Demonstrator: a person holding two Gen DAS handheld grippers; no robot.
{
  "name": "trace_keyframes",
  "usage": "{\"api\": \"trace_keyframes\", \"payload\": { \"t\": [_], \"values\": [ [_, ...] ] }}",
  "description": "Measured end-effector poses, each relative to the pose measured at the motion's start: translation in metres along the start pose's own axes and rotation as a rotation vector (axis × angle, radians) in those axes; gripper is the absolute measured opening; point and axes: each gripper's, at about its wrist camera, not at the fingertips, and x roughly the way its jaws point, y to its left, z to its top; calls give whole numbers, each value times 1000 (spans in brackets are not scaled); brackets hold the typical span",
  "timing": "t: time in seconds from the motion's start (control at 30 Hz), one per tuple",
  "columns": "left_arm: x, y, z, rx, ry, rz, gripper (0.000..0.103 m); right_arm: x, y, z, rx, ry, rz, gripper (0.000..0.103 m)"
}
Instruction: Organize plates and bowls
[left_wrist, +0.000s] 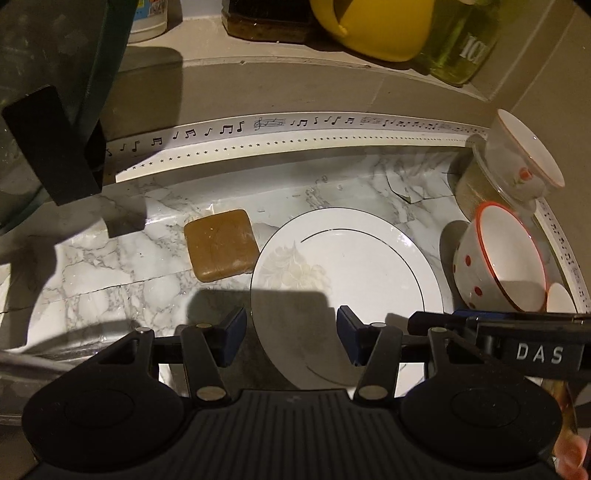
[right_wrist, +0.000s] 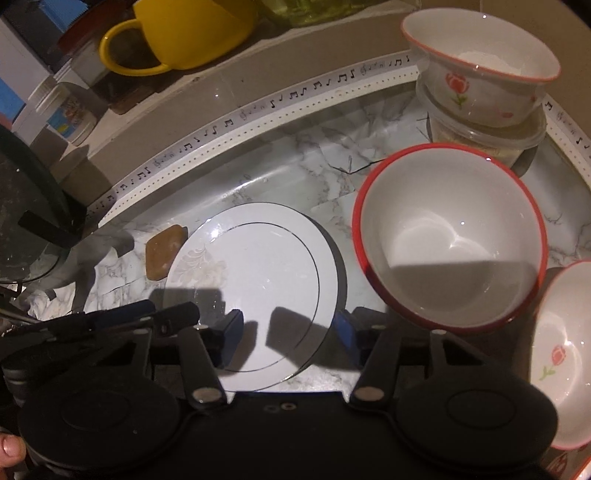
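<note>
The worktop (left_wrist: 110, 258) has a grey-veined marble-pattern covering, cracked and lifted in places, and is edged at the back and right by a white strip printed with black music notes (left_wrist: 229, 129). Lying flat on it near the middle is a white plate (left_wrist: 354, 266) with a thin dark ring and a faint floral print. Just beside the plate's left edge sits a brown square block (left_wrist: 219, 243). To the right of the plate stands a red-rimmed white bowl (right_wrist: 450, 236) with red dots on its outside. Behind that bowl, in the back right corner, a clear plastic container (right_wrist: 484, 138) rests on the worktop. A smaller rose-printed bowl (right_wrist: 561, 354) sits at the far right.
</note>
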Motion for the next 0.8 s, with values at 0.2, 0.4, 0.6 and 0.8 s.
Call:
{"api": "trace_keyframes", "payload": {
  "t": [0.2, 0.4, 0.6, 0.8],
  "values": [
    [10, 8, 6, -37, 14, 6, 43, 4, 6, 2, -37, -3, -7, 49],
    [17, 14, 7, -57, 24, -4, 34, 5, 7, 4, -48, 0, -8, 43],
    [20, 14, 10, -48, 12, 9, 34, 0, 6, 2, -65, -13, -55, 44],
    [22, 17, 16, -62, 5, 14, 34, 2, 6, -1, -48, -27, -52, 45]
  ]
}}
